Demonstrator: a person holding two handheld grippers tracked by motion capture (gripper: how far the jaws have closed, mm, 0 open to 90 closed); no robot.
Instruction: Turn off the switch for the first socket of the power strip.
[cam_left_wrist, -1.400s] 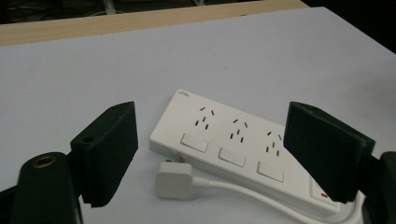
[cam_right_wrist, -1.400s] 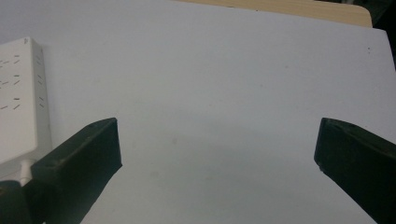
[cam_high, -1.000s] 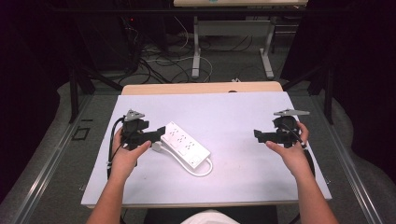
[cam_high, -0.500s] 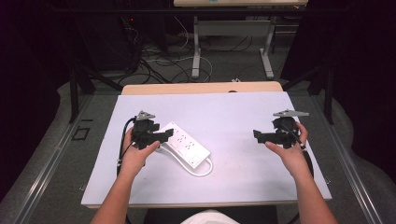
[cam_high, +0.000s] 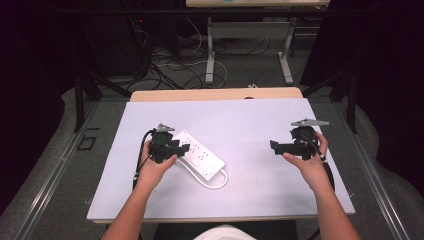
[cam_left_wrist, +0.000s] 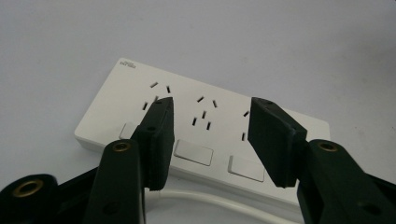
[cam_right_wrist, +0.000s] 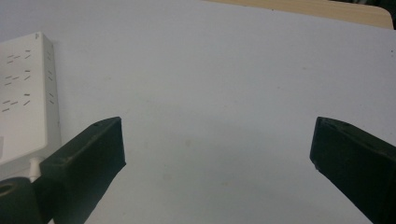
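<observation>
On the pale lilac tabletop, a flat white rectangular plastic power strip is lying left of centre, angled so its far end is pointing up and left, with its white cord curling off the near end. At the strip's far-left end the left hand is reaching in from the bottom edge, forearm slanting up and rightward, gripping the black left tool so it is pointing right across the strip. In the left gripper view its jaws are standing moderately apart, hovering over the sockets and the rocker switches, closing on nothing. Well apart, near the right edge, the right hand is holding the black right tool pointing left; its jaws are spread wide over bare tabletop.
</observation>
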